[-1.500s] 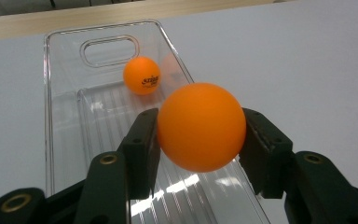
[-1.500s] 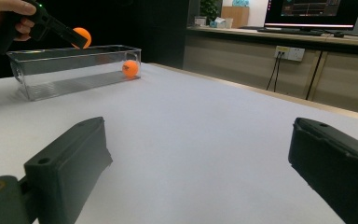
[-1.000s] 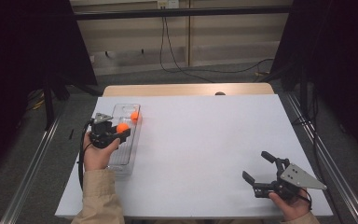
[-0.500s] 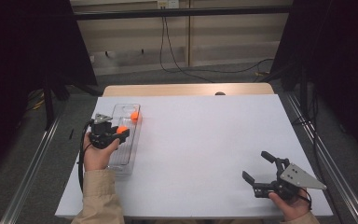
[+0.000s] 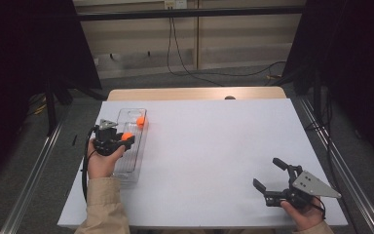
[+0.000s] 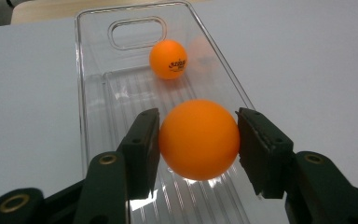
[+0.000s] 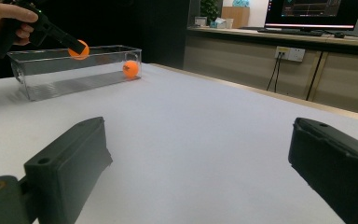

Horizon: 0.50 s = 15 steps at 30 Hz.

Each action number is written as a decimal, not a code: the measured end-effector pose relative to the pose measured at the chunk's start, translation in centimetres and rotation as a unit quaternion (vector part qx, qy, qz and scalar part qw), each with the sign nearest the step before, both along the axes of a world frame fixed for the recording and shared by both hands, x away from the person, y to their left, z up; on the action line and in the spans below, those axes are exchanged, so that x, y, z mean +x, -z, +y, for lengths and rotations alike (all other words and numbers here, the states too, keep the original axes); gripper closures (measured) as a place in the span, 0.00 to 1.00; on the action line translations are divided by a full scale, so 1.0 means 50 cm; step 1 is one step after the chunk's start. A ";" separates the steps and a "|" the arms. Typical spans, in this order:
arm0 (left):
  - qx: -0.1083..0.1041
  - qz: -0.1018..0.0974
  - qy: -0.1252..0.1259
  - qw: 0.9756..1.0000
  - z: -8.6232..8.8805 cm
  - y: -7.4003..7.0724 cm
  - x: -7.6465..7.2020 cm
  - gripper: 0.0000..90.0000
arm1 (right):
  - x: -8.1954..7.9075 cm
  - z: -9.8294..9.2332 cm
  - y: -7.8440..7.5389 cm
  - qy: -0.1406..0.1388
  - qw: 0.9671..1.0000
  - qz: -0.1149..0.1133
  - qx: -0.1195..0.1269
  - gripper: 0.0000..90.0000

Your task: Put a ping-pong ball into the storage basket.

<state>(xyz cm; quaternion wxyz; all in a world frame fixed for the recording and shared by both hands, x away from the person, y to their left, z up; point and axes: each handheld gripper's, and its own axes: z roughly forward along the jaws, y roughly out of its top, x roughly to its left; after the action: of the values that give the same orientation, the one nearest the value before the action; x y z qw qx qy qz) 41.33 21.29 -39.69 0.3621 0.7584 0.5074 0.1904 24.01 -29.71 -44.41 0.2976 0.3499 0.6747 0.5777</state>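
1. Orange and plastic, the ball (image 5: 126, 136) sits clamped in the left gripper (image 5: 128, 138) in the high view, held over the middle of the clear tray (image 5: 121, 170) at the left of the white table (image 5: 214, 151). A second ball (image 5: 140, 121) lies near the tray's far end. The right gripper (image 5: 269, 180) rests at the near right, well apart, its jaws wide and empty.

2. Against the earlier high views little differs: both hands stay where they were, the ball stays in the same grip over the tray, and the far ball has not rolled.

3. In the left gripper view the ball (image 6: 199, 139) is pinched across its widest part, a pad touching each side. It looks like a hollow table-tennis ball: I judge it very light, smooth, slippery and easily dented, so a mild squeeze on the equator suits it. The far ball (image 6: 168, 59) lies on the ribbed floor of the tray (image 6: 86, 135).

4. In the right gripper view its own jaws stand wide over bare table (image 7: 205, 140). Far off at the left, the left gripper (image 7: 77, 47) holds the ball (image 7: 80, 50) just above the rim of the tray (image 7: 65, 77).
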 end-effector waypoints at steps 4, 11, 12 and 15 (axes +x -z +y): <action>-0.001 0.000 -0.002 1.000 0.001 0.001 0.000 0.56 | 0.001 0.000 0.000 0.001 1.000 -0.001 0.001 0.04; 0.004 0.000 -0.006 1.000 0.001 0.002 -0.001 0.56 | 0.001 0.000 0.000 -0.001 1.000 -0.001 0.000 0.04; 0.003 0.001 -0.006 1.000 0.001 0.002 -0.001 0.56 | 0.001 -0.001 0.000 0.000 1.000 -0.002 0.000 0.04; 0.007 0.001 -0.004 1.000 0.000 0.003 0.000 0.56 | 0.001 0.000 0.000 0.000 1.000 -0.001 0.000 0.04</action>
<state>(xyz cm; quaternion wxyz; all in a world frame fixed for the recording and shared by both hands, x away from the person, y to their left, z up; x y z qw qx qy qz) 41.30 21.30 -39.83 0.3556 0.7588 0.5099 0.1945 24.05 -29.71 -44.40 0.2978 0.3493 0.6744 0.5783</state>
